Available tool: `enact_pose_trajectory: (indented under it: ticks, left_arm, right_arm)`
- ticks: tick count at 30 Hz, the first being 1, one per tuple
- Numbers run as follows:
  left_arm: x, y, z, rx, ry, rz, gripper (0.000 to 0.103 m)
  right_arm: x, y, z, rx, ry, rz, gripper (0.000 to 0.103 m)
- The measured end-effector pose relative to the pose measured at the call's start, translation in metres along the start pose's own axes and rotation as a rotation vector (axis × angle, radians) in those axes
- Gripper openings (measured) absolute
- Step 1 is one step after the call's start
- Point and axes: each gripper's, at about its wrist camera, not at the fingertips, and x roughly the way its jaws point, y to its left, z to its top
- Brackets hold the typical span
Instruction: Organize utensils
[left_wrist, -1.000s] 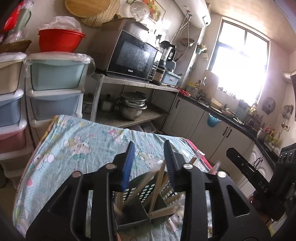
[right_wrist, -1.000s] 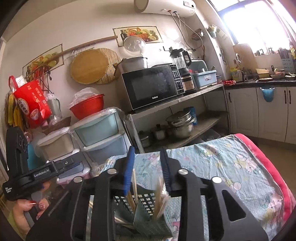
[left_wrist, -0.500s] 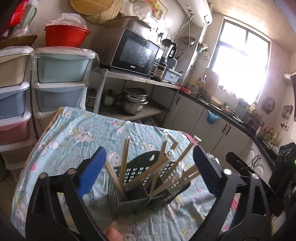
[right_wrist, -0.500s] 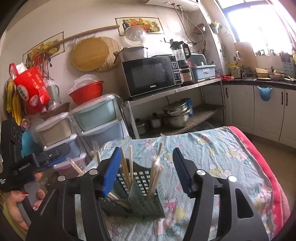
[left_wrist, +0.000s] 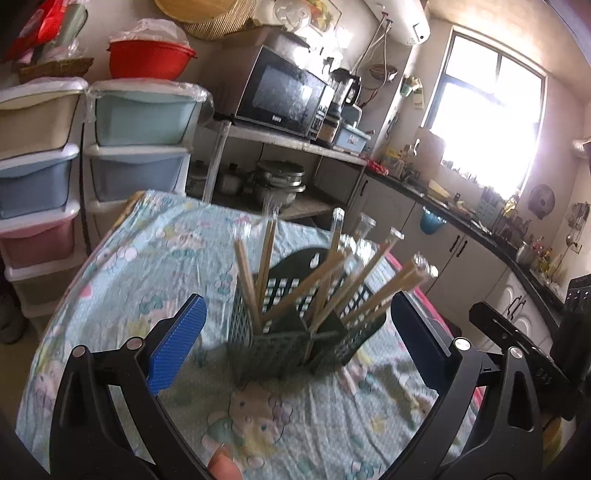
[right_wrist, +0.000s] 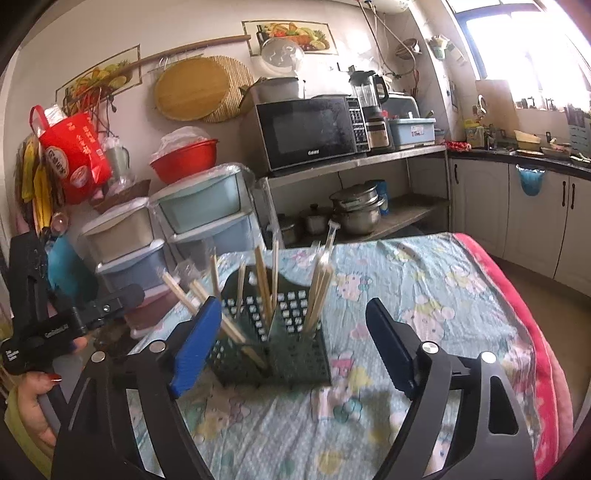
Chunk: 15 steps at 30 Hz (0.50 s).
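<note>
The counter (left_wrist: 122, 266) is carrying the dark basket (left_wrist: 280, 339) mid-cloth, chopsticks (left_wrist: 332, 284) leaning inside. Both tools, left (left_wrist: 295, 343) and right (right_wrist: 291, 343), have just been opening and are gaping wide, gripping nothing. Judging release done; next needs another loose utensil found

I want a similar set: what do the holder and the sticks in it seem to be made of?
Holder: probably matte dark green plastic, with moulded grid holes. Chopsticks: look like pale bare bamboo or wood, with clear wrapper ends above several.
</note>
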Motion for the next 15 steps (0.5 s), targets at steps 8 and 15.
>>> enact_pose_trajectory:
  ticks: [8,15]
  left_arm:
    - [-0.004,0.008,-0.033,-0.011,0.036,0.012,0.092]
    - [-0.006,0.005,-0.064,0.017,0.058,0.010,0.092]
  right_arm:
    - [-0.015,0.009,-0.031,-0.059,0.026,-0.036,0.084]
    - [-0.017,0.008,-0.058,-0.077,0.056,-0.060,0.088]
